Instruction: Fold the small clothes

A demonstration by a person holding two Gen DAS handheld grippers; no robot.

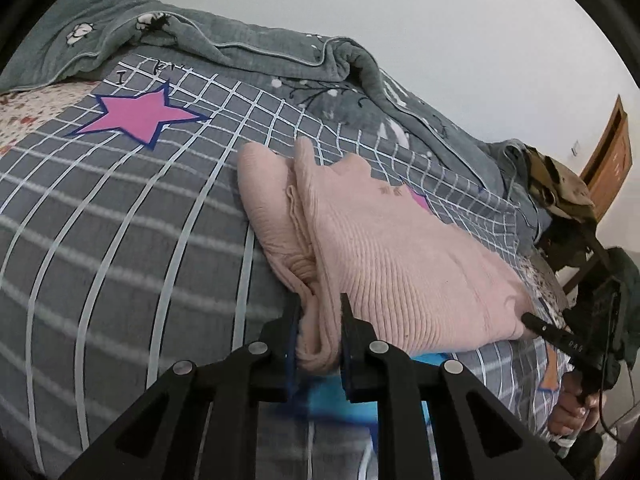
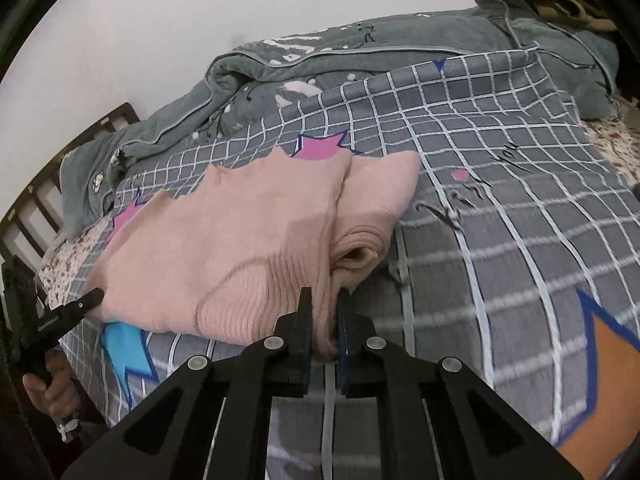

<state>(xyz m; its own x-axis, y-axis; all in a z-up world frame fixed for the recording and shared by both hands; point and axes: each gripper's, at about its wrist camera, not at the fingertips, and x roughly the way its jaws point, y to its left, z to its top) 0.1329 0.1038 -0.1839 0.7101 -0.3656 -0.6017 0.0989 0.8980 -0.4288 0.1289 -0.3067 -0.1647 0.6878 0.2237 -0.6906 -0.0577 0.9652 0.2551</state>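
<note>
A pale pink ribbed knit garment lies folded on the grey checked bedsheet. My left gripper is shut on its near left corner, with bunched knit between the fingers. My right gripper is shut on the near right corner of the same garment. Each gripper shows in the other's view: the right one at the garment's far corner, the left one at the left edge. A folded sleeve sticks out beside the body.
A rumpled grey-green quilt is heaped along the wall at the back of the bed. A wooden headboard stands at one end. A chair with clothes and a wooden door are beyond the bed.
</note>
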